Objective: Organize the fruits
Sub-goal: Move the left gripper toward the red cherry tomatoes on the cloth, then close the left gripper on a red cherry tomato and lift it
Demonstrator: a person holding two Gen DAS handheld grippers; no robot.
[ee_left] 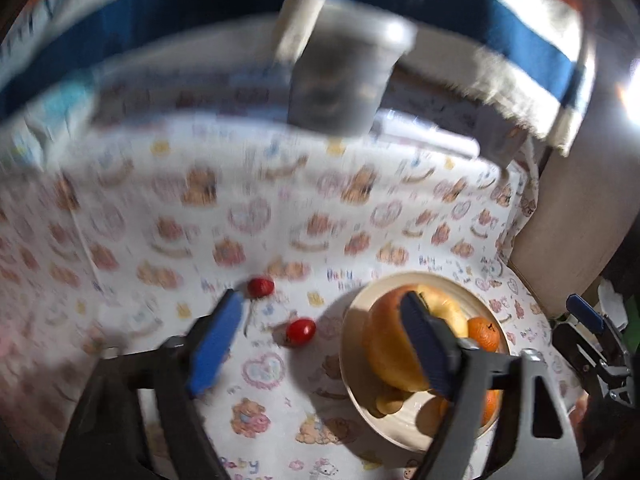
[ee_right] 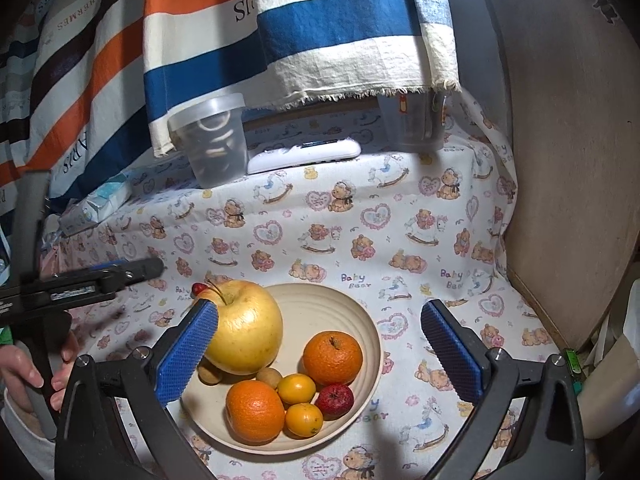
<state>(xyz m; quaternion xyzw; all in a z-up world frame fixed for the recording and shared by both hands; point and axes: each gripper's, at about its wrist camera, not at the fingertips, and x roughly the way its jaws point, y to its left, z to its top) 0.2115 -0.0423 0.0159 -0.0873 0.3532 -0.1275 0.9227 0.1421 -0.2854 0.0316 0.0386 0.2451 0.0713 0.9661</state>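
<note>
Right wrist view showed my right gripper (ee_right: 320, 354) spread wide over the cream ribbed bowl (ee_right: 362, 316) holding a large yellow apple (ee_right: 246, 326); my left gripper (ee_left: 320, 346) gaped, empty, near two small red fruits (ee_left: 300, 331).

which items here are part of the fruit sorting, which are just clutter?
Job:
- bowl
- apple
- two oranges
- red fruits on the cloth
- left gripper, open, above them

Clutter:
- plastic tub
- white remote
- striped towel
- tissue pack
</note>
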